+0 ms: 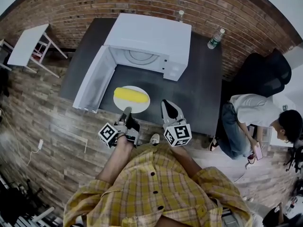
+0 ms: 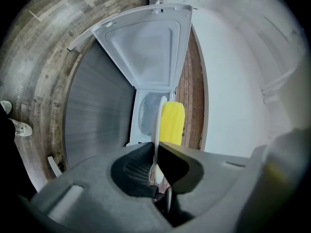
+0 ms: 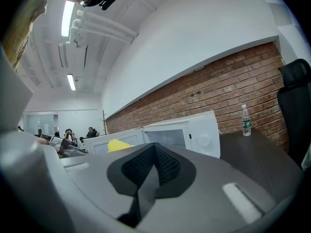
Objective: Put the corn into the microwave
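A yellow corn cob [image 1: 130,95] lies on a white plate [image 1: 142,106] held just above the dark table [image 1: 203,89], in front of the white microwave [image 1: 151,37]. The microwave door [image 1: 93,79] stands swung open to the left, and its cavity [image 1: 139,58] shows. My left gripper [image 1: 127,111] is shut on the plate's near rim. The left gripper view shows the plate [image 2: 158,125] edge-on between the jaws, the corn [image 2: 172,123] beside it and the open door [image 2: 146,47] beyond. My right gripper [image 1: 168,105] hovers to the right of the plate, shut and empty [image 3: 154,152].
Two water bottles [image 1: 216,38] [image 1: 180,15] stand at the table's back by the brick wall. A person sits at the right [image 1: 255,117] next to a black chair [image 1: 267,72]. A small white table [image 1: 28,44] stands at the far left.
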### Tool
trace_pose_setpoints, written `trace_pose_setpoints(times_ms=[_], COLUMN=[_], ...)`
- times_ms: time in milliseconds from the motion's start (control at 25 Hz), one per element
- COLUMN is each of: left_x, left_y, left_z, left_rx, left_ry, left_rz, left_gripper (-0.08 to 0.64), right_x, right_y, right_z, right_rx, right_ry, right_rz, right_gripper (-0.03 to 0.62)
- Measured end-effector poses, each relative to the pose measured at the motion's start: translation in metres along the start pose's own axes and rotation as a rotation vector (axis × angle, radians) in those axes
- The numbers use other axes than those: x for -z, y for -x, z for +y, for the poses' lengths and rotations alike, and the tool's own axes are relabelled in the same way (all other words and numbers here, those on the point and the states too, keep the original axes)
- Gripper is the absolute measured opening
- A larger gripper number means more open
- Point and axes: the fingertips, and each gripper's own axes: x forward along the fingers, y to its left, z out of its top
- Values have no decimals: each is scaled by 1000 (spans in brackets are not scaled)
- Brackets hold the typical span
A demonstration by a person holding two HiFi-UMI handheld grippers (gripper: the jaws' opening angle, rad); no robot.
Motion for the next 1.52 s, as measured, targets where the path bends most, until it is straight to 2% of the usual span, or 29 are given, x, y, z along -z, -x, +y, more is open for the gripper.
trace_pose_setpoints(times_ms=[320,640,800,960,1120,1520], left_x=[3,-25,-39,-41,-48,-61], left_y=[-16,-39,-52,-71,-84,-118], left_z=[6,-1,5,1,10,19], left_rx=[-7,-29,-75,-65,-99,-123], left_ry=[0,-3,-23,-17,-38,-55], left_rz=[20,61,81,102,116,131], left_gripper=[25,23,23,25,26,26], right_x=[1,-1,-7,-5,-3,-4], right_y=[-12,-35,-44,-51,-61,-82], right_z=[-4,-3,-4,-10,-16,-29], right_rx=[-13,41,68,95,108,129], right_ry=[9,19,22,17,13,15], right_rz=[0,6,-4,0,7,7], right_gripper=[0,0,0,0,0,0])
